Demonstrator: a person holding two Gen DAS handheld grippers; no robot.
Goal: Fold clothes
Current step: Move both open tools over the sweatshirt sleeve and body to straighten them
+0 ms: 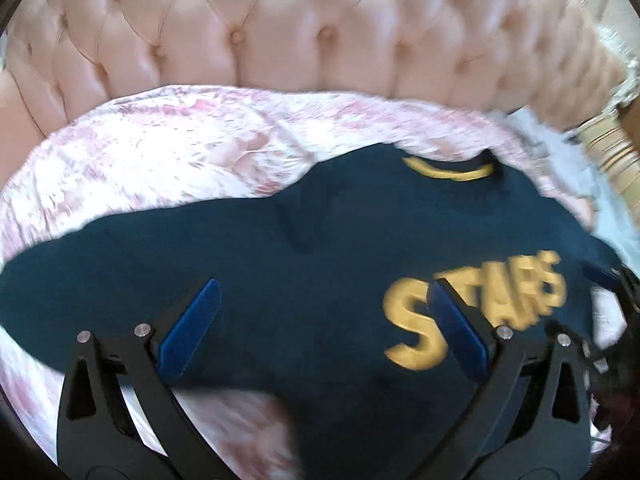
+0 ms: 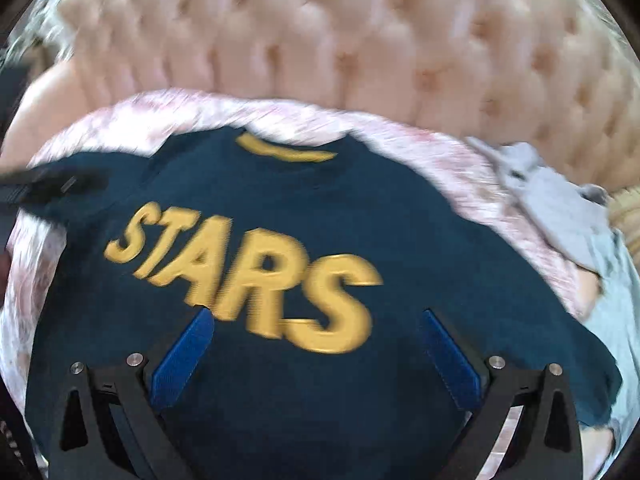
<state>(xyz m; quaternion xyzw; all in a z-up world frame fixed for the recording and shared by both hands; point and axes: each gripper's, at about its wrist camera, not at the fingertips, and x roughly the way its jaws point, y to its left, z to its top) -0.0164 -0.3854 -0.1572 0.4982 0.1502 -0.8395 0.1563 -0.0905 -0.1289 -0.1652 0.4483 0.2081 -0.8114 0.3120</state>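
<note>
Navy shirt [image 2: 320, 208] lies flat, front side up, on a pink-and-white cover [image 1: 160, 148]. Gold "STARS" lettering [image 2: 248, 276] runs across the chest, with a gold collar band [image 2: 286, 151] at the top edge of the shirt. Tufted pink headboard [image 1: 248, 28] fills the upper part of both frames.

Left wrist view: left gripper [image 1: 324, 292] sits low centre, fingers spread wide, nothing between them. Blue pads [image 1: 190, 330] hang over the shirt's lower part; whether they touch the fabric I can't tell. Shirt fills mid-frame, lettering at lower right, collar upper right. One sleeve stretches out to the left edge. Cover shows bare at lower centre, below the hem, between the fingers' black arms. A black shape at the right edge, blurred, can't identify.

Right wrist view: right gripper [image 2: 318, 318] low centre, jaws wide apart too, holding nothing. Its pads [image 2: 452, 356] straddle the area just under the "RS". Shirt takes most of the frame, collar at top centre. Pale grey cloth [image 2: 560, 204] lies at the right, just beside the shirt, on the cover's edge. Dark blurred object at the left edge over the sleeve, can't tell what.

Both frames have motion blur; fine detail on the fabric is unreadable.
</note>
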